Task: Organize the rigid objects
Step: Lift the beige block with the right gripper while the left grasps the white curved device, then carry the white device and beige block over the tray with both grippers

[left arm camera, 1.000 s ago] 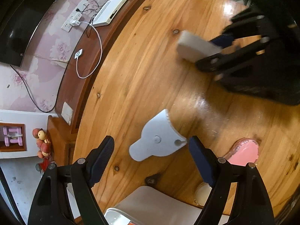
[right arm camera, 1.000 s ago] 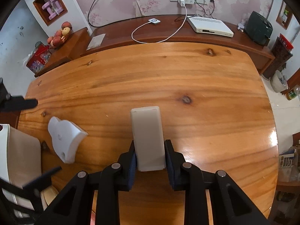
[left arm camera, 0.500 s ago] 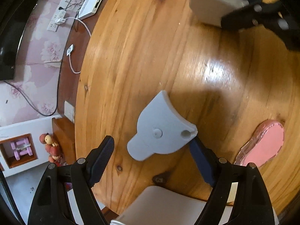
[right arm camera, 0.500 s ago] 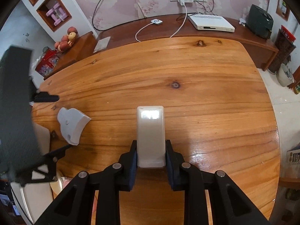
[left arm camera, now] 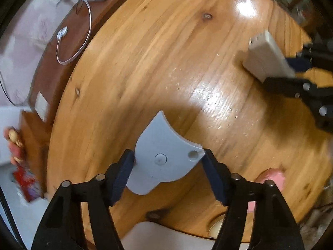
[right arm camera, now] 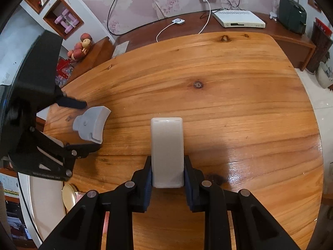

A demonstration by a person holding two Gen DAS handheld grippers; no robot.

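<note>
Near the left edge of the wooden table, the left gripper pinches one grey fan-shaped plastic piece, a pad against each side. Toward the table's middle, the right gripper clamps one white rectangular block between its pads. One pink object lies at the near edge.

My left black plastic gripper had two long black fingers with dark blue ribbed pads at the tips. Small round silver screws sat along its arms. My right black plastic gripper looked the same, with blue pads and shiny screws.
</note>
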